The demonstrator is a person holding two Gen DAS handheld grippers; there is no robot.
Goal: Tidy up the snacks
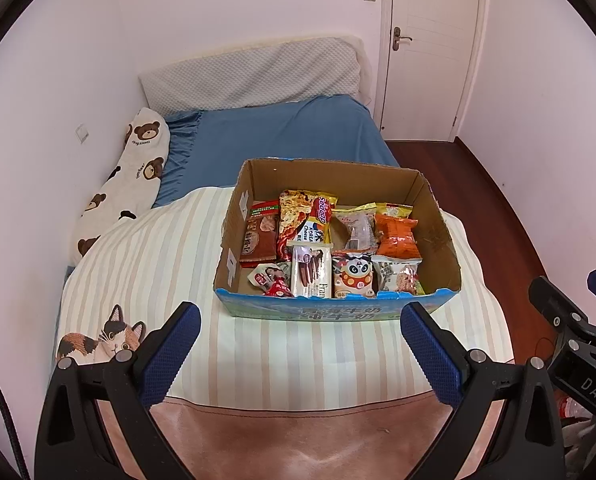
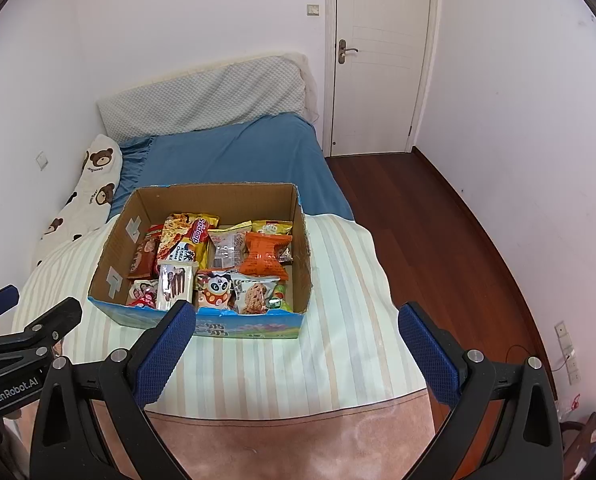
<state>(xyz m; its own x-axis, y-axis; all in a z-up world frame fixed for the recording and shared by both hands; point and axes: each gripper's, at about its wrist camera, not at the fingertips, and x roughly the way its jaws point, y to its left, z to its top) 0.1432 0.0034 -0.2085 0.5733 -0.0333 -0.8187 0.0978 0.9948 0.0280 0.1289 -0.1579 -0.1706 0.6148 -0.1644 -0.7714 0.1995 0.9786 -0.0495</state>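
Bed with blue sheet [image 1: 298, 132] runs away ahead of both grippers; striped blanket [image 1: 146, 264] lies directly beneath them. Cardboard box [image 1: 349, 178] sits on the blanket, just beyond the left gripper [image 1: 299, 314], ahead and left of the right gripper [image 2: 296, 312]. Snack packets fill it: Sedaap noodle pack [image 1: 303, 220], orange packet [image 1: 397, 236], panda packet [image 1: 354, 274]. Both grippers spread wide, empty, hovering short of the box.
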